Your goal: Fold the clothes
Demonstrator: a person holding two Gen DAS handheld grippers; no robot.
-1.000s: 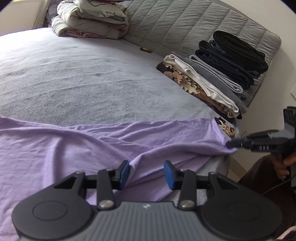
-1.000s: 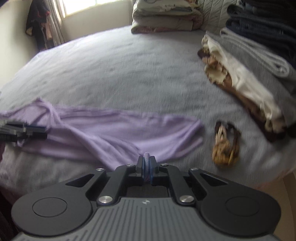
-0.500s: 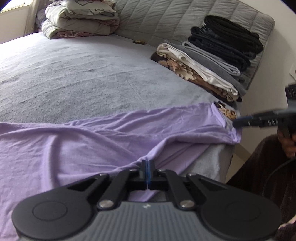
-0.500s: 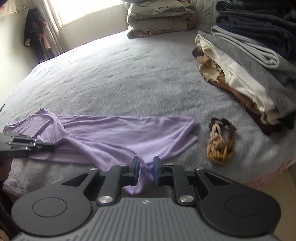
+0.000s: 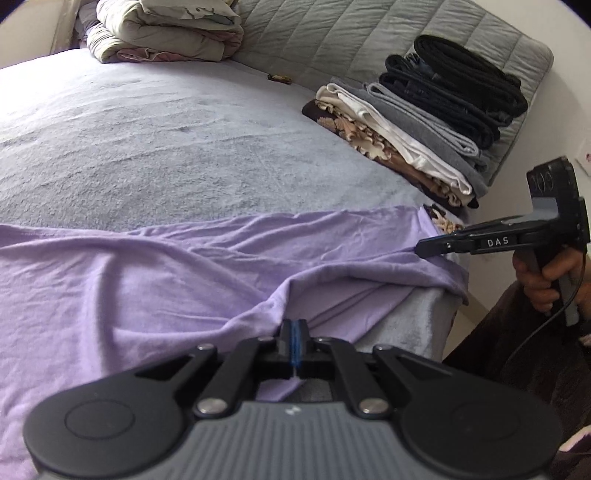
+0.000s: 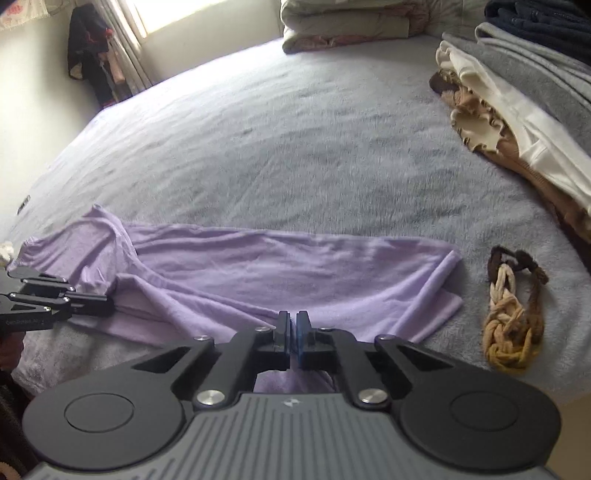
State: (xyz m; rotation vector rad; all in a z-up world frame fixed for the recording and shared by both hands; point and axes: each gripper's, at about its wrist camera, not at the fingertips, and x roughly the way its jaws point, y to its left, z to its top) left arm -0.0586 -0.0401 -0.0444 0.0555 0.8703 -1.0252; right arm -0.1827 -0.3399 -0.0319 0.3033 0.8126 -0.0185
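A pale purple garment [image 5: 147, 277] lies stretched along the near edge of the grey bed [image 5: 147, 147]. My left gripper [image 5: 293, 326] is shut on a raised fold of its cloth. At the right of the left wrist view, my right gripper [image 5: 421, 250] pinches the garment's end, with a hand [image 5: 543, 280] on its handle. In the right wrist view the garment [image 6: 277, 266] spreads leftward, and my right gripper [image 6: 293, 325] is closing tight, pads almost touching, with purple cloth under them. My left gripper [image 6: 107, 308] grips the garment's far left side.
A pile of folded clothes [image 5: 424, 122] leans on the grey quilted headboard [image 5: 369, 37]. A folded duvet [image 5: 166, 33] sits at the back. A braided cord [image 6: 513, 321] lies right of the garment. Dark clothes [image 6: 92, 66] hang by the window. The bed drops off near me.
My left gripper went from open to shut on a fold of the purple cloth. My right gripper opened briefly, shifted along the garment's edge and closed again.
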